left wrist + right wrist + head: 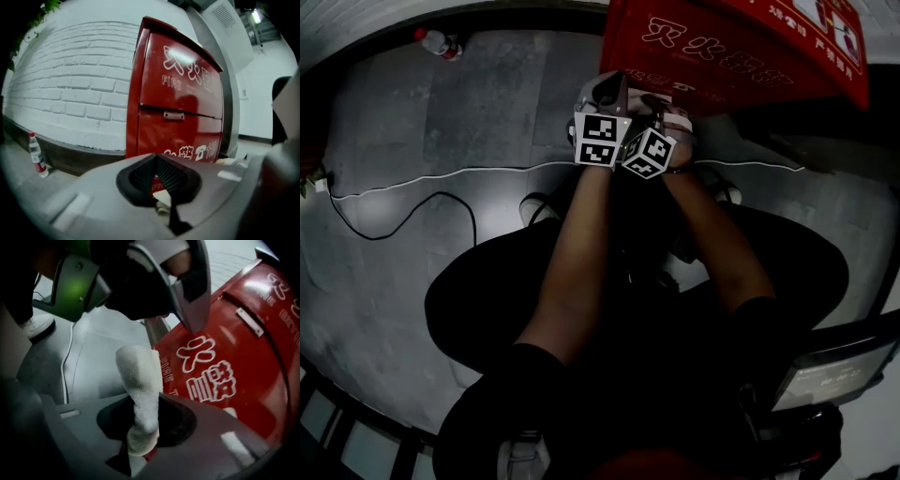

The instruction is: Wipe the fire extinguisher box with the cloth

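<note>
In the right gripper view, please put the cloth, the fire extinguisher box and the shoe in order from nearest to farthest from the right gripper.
1. cloth: clamped between the jaws of the right gripper.
2. fire extinguisher box: close by, just right of the cloth.
3. shoe: on the floor, far left.

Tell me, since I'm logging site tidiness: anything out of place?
A plastic bottle stands alone on the floor by the brick wall, and a white cable trails loose across the floor, a trip risk.
</note>
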{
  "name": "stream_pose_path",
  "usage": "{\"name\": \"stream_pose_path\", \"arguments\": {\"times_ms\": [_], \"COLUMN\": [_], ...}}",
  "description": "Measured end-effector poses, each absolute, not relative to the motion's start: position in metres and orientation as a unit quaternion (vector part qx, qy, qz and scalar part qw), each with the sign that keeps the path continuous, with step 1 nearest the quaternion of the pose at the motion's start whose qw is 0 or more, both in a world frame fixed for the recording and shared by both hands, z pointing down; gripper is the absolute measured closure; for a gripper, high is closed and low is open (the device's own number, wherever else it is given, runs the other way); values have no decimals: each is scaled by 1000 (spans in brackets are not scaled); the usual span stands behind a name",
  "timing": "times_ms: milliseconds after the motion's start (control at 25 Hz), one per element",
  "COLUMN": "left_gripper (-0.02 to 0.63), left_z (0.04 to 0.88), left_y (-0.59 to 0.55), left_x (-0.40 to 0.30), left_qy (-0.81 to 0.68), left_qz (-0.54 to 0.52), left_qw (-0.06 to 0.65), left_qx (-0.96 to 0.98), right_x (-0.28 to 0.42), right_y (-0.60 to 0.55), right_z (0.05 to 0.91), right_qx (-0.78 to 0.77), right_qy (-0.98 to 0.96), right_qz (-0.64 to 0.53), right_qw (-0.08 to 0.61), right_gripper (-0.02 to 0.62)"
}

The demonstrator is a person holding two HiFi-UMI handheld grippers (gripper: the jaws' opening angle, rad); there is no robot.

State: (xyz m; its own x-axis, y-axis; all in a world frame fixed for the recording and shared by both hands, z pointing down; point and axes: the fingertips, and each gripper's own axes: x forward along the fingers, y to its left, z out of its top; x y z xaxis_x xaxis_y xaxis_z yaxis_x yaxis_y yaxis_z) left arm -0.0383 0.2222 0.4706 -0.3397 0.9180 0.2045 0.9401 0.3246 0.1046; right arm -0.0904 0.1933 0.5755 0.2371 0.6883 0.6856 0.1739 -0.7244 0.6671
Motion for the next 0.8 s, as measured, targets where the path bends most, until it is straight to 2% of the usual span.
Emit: {"name": "stream_pose_path", "arguments": {"times_ms": [520, 800], "left_gripper": [604, 604], "left_z": [289, 210], "left_y": [184, 165], "left_x": [-15, 7], "left_qy": [-825, -818], "left_qz": [36, 52], "left_qw": [-3, -25], "left_qx": [-565, -573], "right_x": [-75, -63], "right_y": [167, 155], "right_z": [324, 227], "right_qx": [742, 724], "right_qy": [386, 415], "right_qz": [416, 374], "right_qw": [358, 405], "right_gripper": [491, 491]}}
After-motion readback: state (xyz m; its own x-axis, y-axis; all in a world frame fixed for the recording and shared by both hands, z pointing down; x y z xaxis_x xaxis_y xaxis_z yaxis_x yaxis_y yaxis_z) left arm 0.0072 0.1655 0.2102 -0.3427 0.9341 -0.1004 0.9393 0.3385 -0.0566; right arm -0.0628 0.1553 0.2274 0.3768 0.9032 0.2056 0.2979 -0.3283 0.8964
